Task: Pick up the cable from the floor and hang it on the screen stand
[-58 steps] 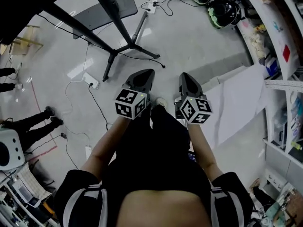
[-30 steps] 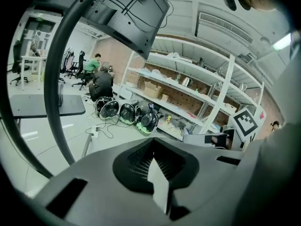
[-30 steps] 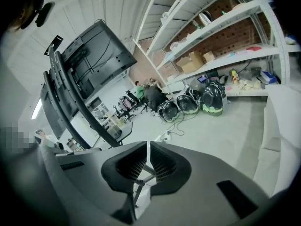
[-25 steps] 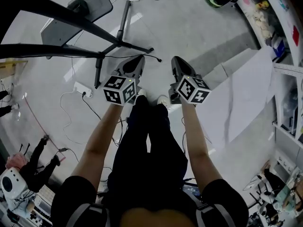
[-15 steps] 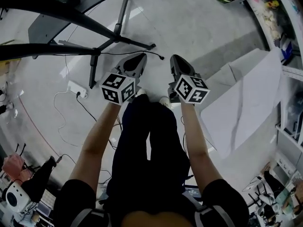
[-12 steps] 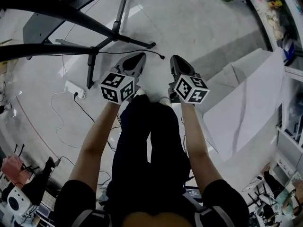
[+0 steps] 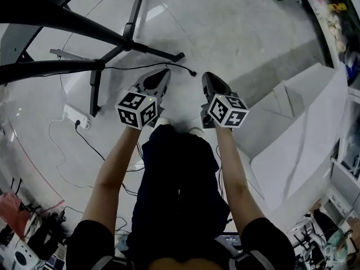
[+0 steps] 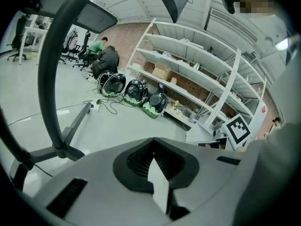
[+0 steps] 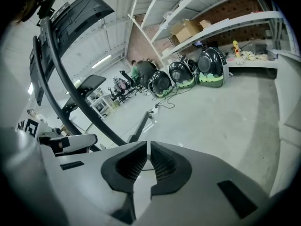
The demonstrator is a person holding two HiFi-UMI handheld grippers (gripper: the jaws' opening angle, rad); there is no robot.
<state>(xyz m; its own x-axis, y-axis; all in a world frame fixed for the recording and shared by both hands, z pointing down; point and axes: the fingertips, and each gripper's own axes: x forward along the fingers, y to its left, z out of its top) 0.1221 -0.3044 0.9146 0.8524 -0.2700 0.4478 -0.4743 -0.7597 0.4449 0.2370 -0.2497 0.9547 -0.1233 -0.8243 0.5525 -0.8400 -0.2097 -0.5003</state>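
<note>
On the floor ahead: the cable [image 7: 190, 70], thin and black, lies loose on the pale concrete. Its plug end sits just beyond the tips of both grippers and between them, and the rest trails left toward the stand.
Screen stand: the screen stand [image 7: 157, 50] spreads its black legs on the floor up and left of the grippers. Its dark tubes cross the upper left of the head view. No cable hangs on any part that shows.
Left gripper: the left gripper [image 8: 153, 142] has its tongs pressed together at the tips with nothing between them. In the head view it points forward and down, near the cable but apart from it.
Right gripper: the right gripper [image 9: 148, 147] has its tongs narrowed to a thin slit and holds nothing. It sits beside the left one, aimed at the same patch of floor.
Power strip: a white power strip [image 7: 73, 114] with its own lead lies further left, well apart from the grippers.
Done so far: judging by how things lie, only the approach. The cable is untouched on the floor.
Left to do: spread a pair of tongs, close it on the cable, lift, carry it to the stand and drape it there. That is nearly the whole task.
</note>
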